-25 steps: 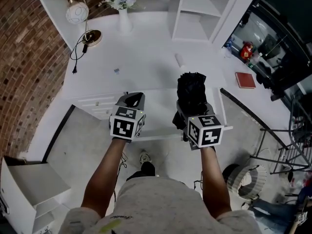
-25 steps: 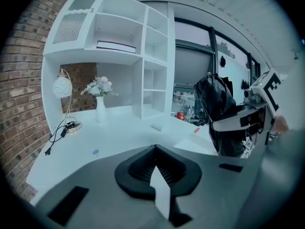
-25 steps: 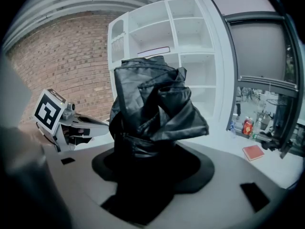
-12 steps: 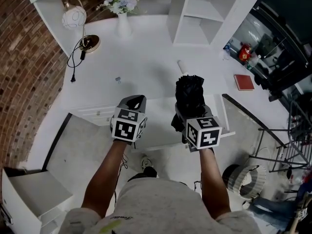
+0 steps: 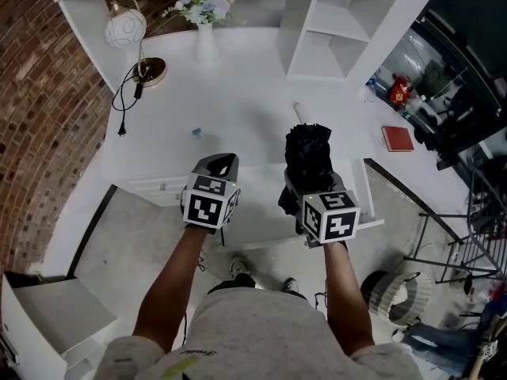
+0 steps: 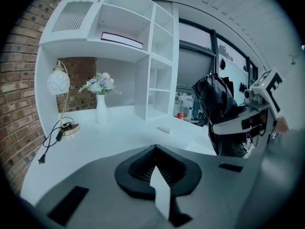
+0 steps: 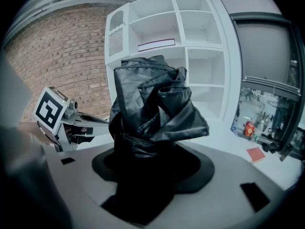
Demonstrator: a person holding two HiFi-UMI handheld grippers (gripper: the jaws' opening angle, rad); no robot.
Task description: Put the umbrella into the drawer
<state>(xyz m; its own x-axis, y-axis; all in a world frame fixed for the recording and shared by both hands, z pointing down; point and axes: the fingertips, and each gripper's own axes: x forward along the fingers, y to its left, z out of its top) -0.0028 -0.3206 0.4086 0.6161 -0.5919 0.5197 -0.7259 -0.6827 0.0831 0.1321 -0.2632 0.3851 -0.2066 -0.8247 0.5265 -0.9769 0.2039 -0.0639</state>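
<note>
My right gripper is closed on the black folded umbrella, which stands up out of the jaws with its crumpled cloth pointing away from me. My left gripper is just beside it at the same height; its jaws are pressed together and nothing is between them. Under both grippers lies the white drawer of the desk — it looks to me pulled out already, though white on white makes its edges hard to read. So I judge the step in hand is carrying: the umbrella is gripped and hangs above the drawer, not yet inside. The next move calls for lowering my right gripper and tipping the umbrella flat, so that its length fits along the drawer, and only then letting the jaws part. Farther back on the desk stand a lamp and a vase of flowers, both well away from the drawer — and beyond them the white shelves.
</note>
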